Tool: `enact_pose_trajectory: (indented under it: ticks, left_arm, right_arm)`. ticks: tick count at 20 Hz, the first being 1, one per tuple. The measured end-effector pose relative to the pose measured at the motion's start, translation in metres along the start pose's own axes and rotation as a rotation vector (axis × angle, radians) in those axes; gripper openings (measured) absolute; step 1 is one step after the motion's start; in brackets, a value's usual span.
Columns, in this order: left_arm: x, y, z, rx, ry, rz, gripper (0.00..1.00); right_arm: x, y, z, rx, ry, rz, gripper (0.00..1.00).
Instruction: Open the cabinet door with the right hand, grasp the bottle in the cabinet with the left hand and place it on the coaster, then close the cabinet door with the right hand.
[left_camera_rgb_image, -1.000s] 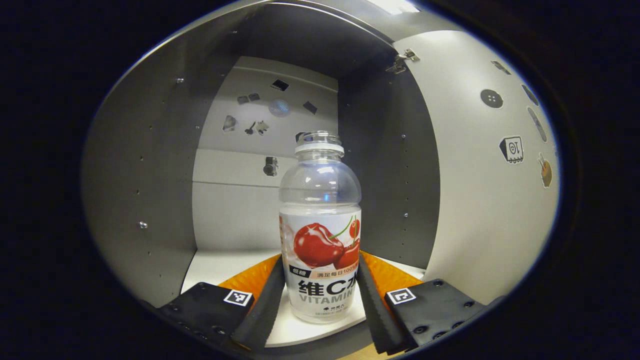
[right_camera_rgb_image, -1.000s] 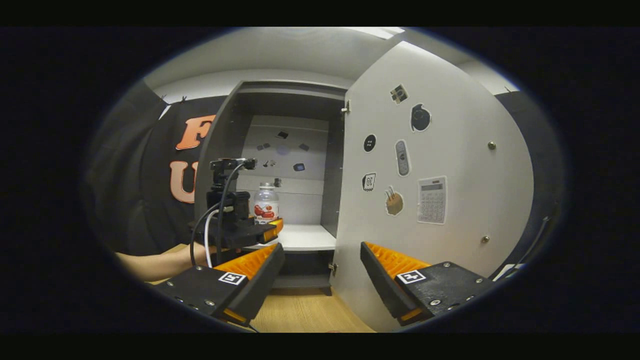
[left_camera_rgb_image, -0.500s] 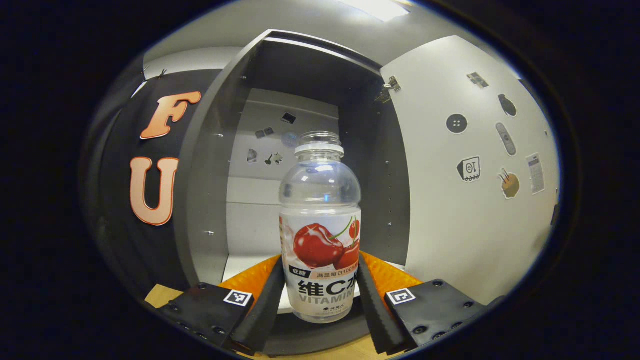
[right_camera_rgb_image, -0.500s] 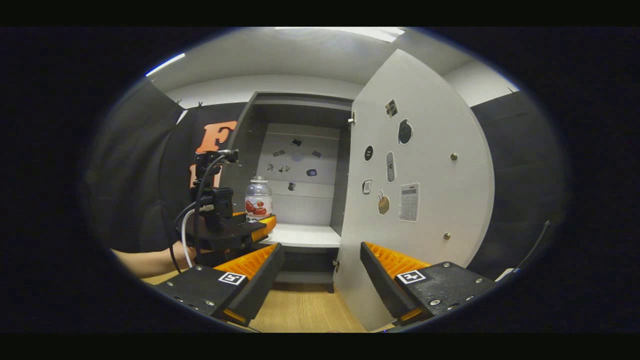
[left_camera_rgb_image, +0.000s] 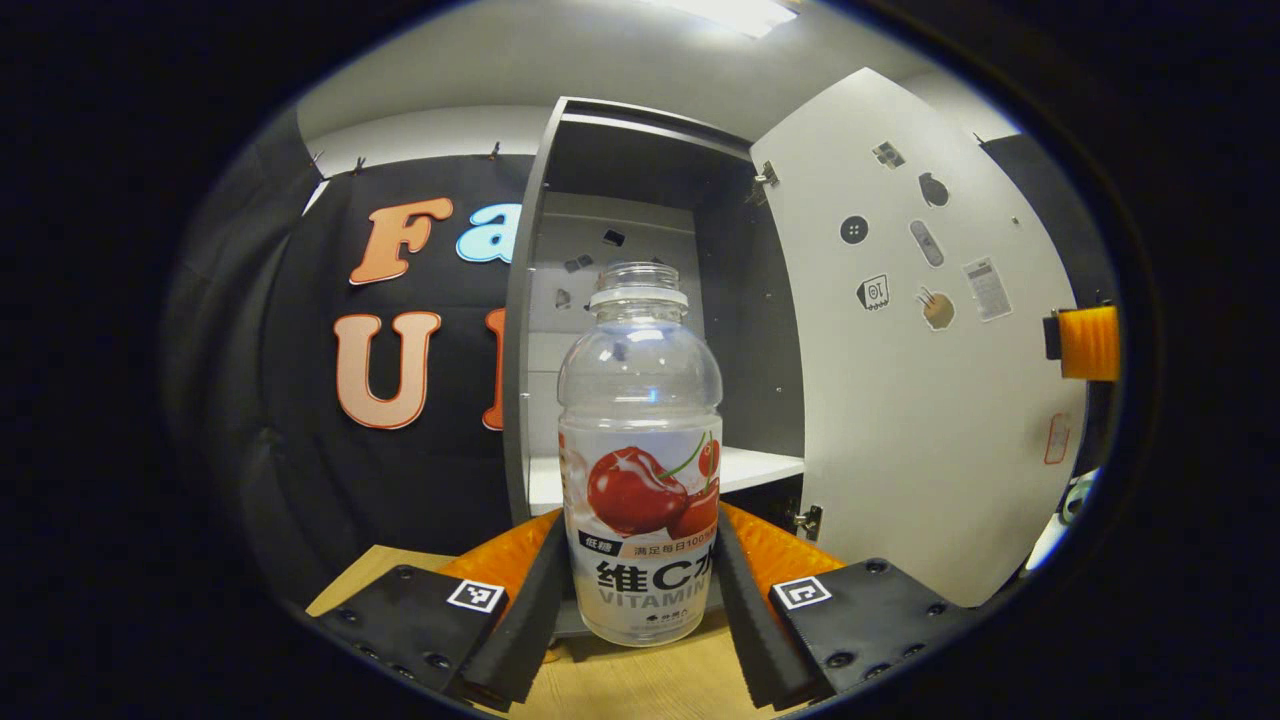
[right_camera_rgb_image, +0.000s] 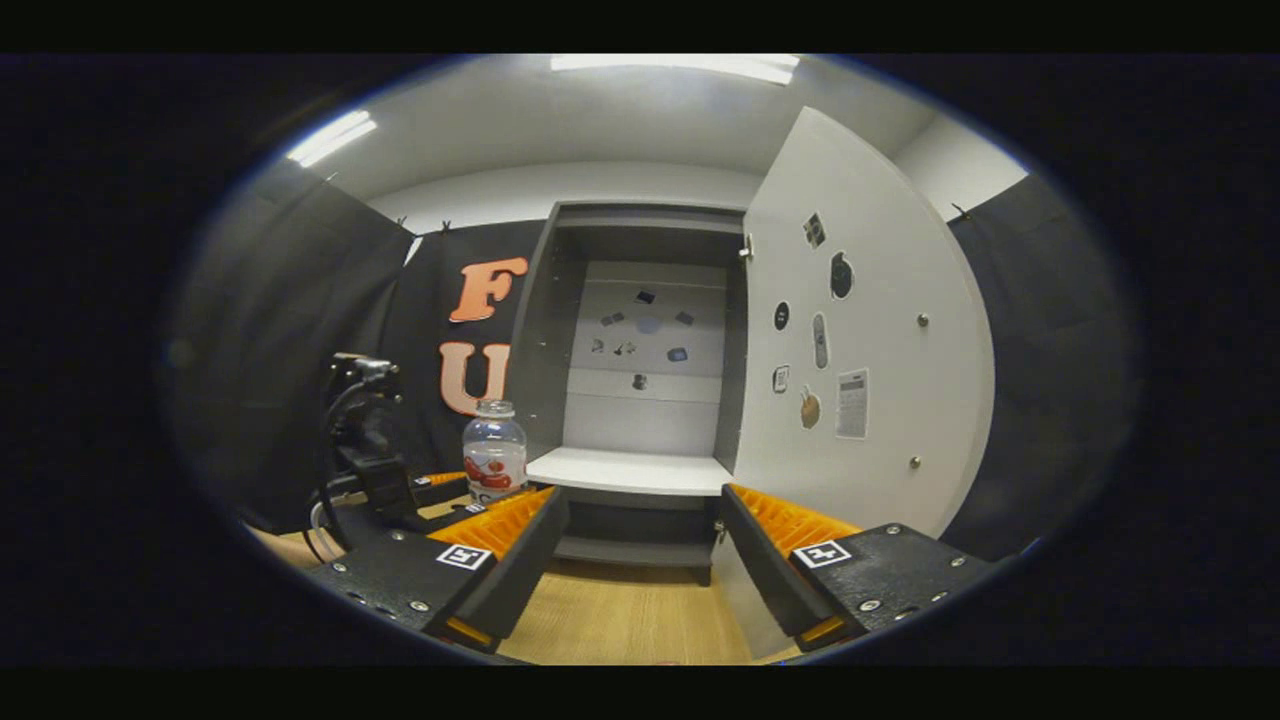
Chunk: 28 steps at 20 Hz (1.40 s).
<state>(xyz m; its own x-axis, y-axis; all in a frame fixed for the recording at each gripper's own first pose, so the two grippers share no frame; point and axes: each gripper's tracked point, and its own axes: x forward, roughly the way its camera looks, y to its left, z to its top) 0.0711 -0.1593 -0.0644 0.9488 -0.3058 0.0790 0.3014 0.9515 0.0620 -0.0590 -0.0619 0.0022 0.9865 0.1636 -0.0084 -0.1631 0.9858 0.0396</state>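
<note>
A clear capless bottle (left_camera_rgb_image: 640, 470) with a cherry label stands upright between my left gripper's (left_camera_rgb_image: 640, 590) fingers, which press on both its sides. It hangs in front of the open grey cabinet (left_camera_rgb_image: 620, 300), outside it and above the wooden table (left_camera_rgb_image: 620, 685). The right gripper view shows the same bottle (right_camera_rgb_image: 494, 462) held left of the cabinet (right_camera_rgb_image: 640, 350) by the left gripper (right_camera_rgb_image: 440, 490). The cabinet door (right_camera_rgb_image: 870, 340) stands swung open to the right. My right gripper (right_camera_rgb_image: 640, 540) is open and holds nothing, well back from the cabinet.
The cabinet's white shelf (right_camera_rgb_image: 630, 470) is bare. Stickers dot the door's inner face (left_camera_rgb_image: 900, 290) and the cabinet's back wall. The other gripper's finger (left_camera_rgb_image: 1085, 343) shows at the far right of the left gripper view. Wooden tabletop (right_camera_rgb_image: 620, 620) lies below both grippers.
My left gripper has drawn the bottle back out of the cabinet and to the left. My right gripper has pulled further back from the door, still open.
</note>
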Motion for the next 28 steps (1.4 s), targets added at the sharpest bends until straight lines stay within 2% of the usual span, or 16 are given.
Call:
enact_pose_trajectory:
  ticks: [9,14,18,23,28]
  left_arm:
    - [-0.073,0.047,-0.096,0.046,0.045,0.058,0.83]
    - [-0.101,0.076,-0.17,0.029,0.134,0.09,0.83]
    - [-0.116,0.082,-0.226,-0.011,0.216,0.077,0.83]
    - [-0.115,0.086,-0.262,-0.046,0.275,0.078,0.83]
    - [-0.116,0.083,-0.274,-0.041,0.322,0.06,0.83]
  right_arm:
    - [0.013,0.037,-0.035,0.024,0.08,-0.016,0.94]
    - [0.019,0.063,-0.068,-0.036,0.152,-0.03,0.94]
    - [0.018,0.096,-0.088,-0.054,0.203,-0.009,0.94]
    - [0.013,0.123,-0.099,-0.071,0.252,0.023,0.95]
    - [0.012,0.126,-0.102,-0.068,0.266,0.013,0.94]
